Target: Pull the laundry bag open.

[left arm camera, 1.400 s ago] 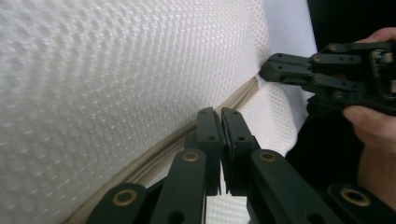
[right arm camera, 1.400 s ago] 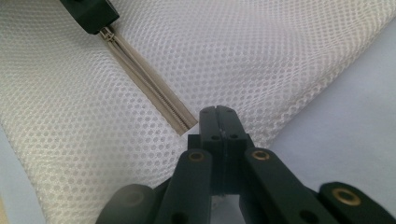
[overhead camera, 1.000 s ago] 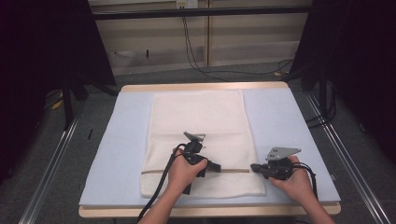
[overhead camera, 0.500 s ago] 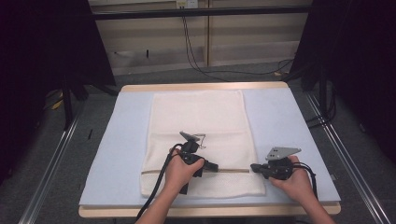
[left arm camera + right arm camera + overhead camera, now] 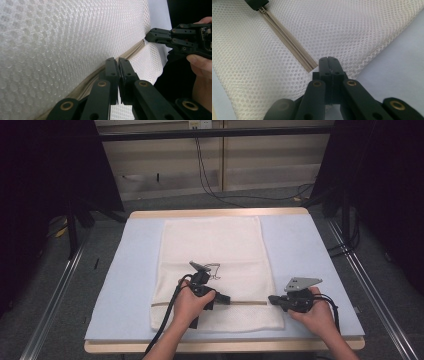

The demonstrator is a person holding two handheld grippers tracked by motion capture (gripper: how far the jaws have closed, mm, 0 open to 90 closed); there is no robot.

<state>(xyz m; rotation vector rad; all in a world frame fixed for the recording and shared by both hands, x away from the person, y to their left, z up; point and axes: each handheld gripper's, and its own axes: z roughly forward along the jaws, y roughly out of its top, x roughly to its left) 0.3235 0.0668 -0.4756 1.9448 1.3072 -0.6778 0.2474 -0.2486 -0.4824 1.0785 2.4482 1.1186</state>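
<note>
A white mesh bag (image 5: 215,240) lies flat on the light blue table mat (image 5: 131,270), with a beige zipper (image 5: 250,302) running across near its front edge. My left gripper (image 5: 229,300) lies on the zipper, shut on the zipper pull (image 5: 263,10); its jaws (image 5: 117,61) meet over the beige tape (image 5: 85,87). My right gripper (image 5: 271,298) is at the zipper's right end, shut on the mesh at the bag's edge (image 5: 342,60). The left gripper view has that right gripper (image 5: 153,35) pinching the bag's edge where the zipper stops.
The mat covers a wooden table whose front edge (image 5: 225,347) is close to my hands. Bare mat lies left and right of the bag. Black cables (image 5: 170,315) trail from both grippers toward me. Metal rails and dark floor flank the table.
My left gripper has slid slightly to the left along the zipper. The right gripper has stayed where it was.
</note>
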